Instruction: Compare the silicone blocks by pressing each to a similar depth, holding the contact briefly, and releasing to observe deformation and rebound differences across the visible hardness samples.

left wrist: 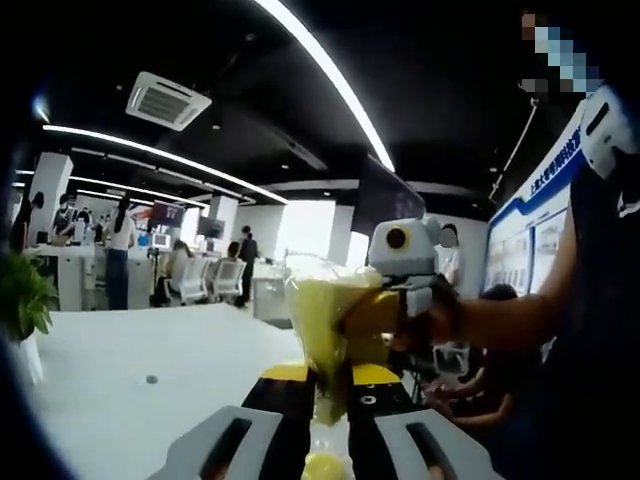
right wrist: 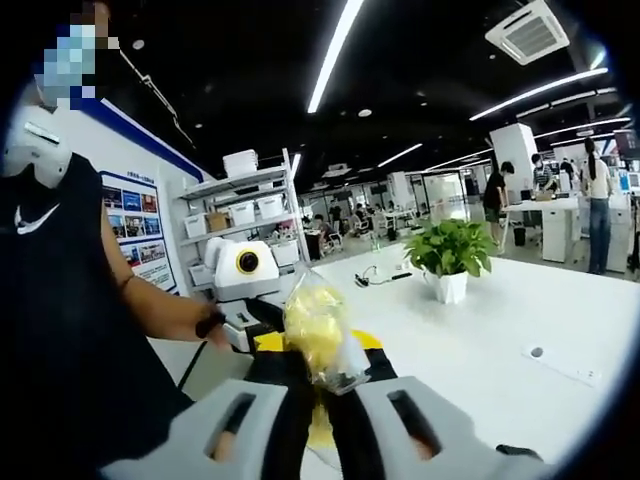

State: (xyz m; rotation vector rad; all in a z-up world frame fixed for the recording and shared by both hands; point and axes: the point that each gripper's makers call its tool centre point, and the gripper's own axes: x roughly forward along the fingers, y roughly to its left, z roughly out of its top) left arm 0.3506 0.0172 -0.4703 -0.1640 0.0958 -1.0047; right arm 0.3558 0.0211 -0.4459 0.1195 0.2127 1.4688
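Note:
A clear plastic bag (left wrist: pixel 325 320) with yellow silicone pieces inside hangs in the air between both grippers. In the left gripper view my left gripper (left wrist: pixel 330 405) is shut on the bag's lower end, its black and yellow jaws pinching the film. From the right, the right gripper (left wrist: pixel 385 318) comes in and holds the bag's side. In the right gripper view the same bag (right wrist: pixel 315 330) rises from my right gripper (right wrist: pixel 322 392), which is shut on it. The left gripper (right wrist: pixel 250 322) holds the bag from the left, with a hand behind it.
A white table (right wrist: pixel 500 310) stretches out below, with a potted plant (right wrist: pixel 450 255) and a cable on it. Another plant (left wrist: pixel 22 300) stands at the table's left edge. A shelf with boxes (right wrist: pixel 245 215) stands behind. The person's dark-clothed body (right wrist: pixel 60 330) is close by.

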